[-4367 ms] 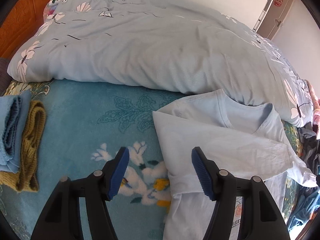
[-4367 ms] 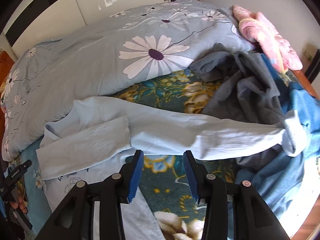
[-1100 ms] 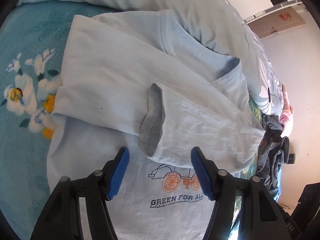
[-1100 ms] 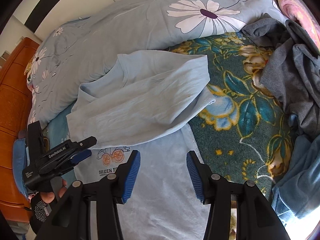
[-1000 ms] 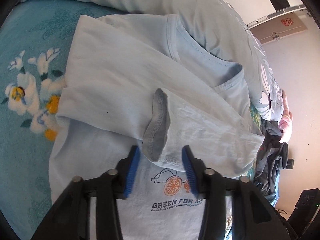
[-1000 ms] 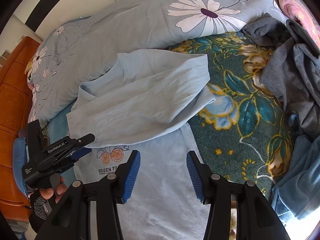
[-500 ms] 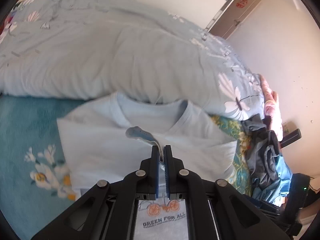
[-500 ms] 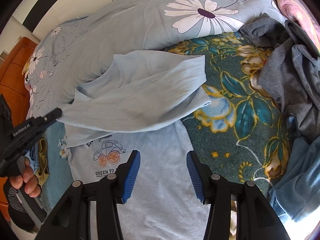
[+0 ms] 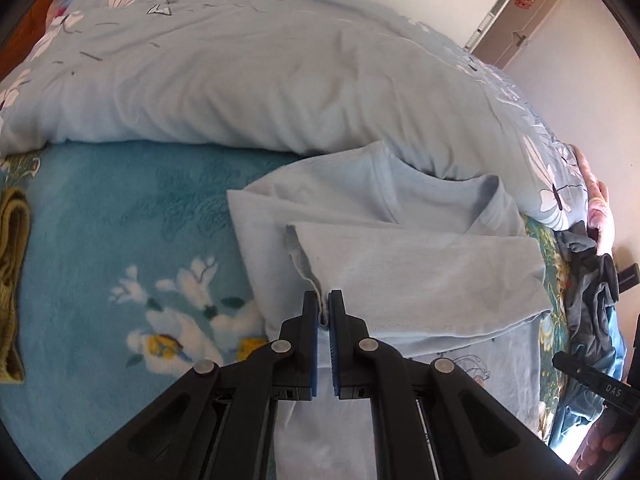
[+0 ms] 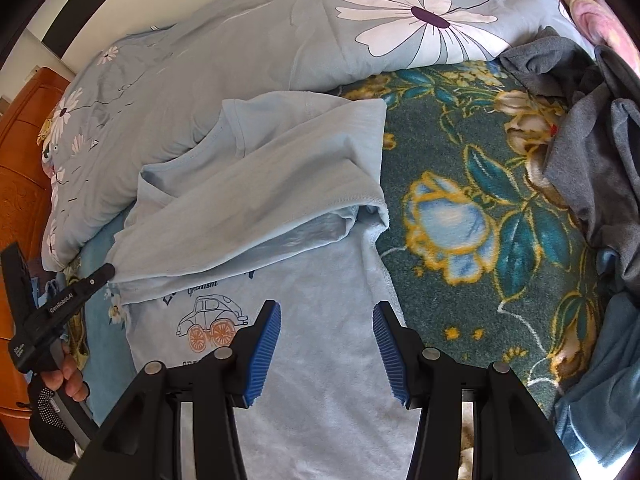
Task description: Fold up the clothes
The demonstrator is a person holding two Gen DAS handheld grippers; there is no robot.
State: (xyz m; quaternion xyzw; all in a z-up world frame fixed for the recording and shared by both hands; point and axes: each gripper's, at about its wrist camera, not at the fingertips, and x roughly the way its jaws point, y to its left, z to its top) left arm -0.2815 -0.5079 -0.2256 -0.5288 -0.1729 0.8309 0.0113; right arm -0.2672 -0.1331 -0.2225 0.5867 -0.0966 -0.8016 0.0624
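Note:
A pale blue long-sleeved shirt [image 9: 400, 208] lies on the floral blanket, its printed chest [image 10: 208, 324] facing up. One sleeve [image 9: 420, 276] is folded across the chest. My left gripper [image 9: 324, 304] is shut on that sleeve's cuff [image 9: 298, 258] and holds it slightly lifted near the shirt's left edge. In the right wrist view the same sleeve [image 10: 248, 208] stretches to the left gripper [image 10: 110, 270]. My right gripper [image 10: 326, 320] hovers open above the shirt's lower body, with nothing between its fingers.
A pale floral duvet [image 9: 248, 72] is bunched behind the shirt. Folded mustard knitwear [image 9: 12, 240] lies at the left. A heap of grey and blue clothes [image 10: 592, 152] sits to the right. A wooden headboard [image 10: 20, 152] stands at far left.
My left gripper closed on the sleeve cuff, lifted it, and carried it across toward the shirt's left edge, flattening the sleeve over the chest. The right gripper stayed open and sank slightly.

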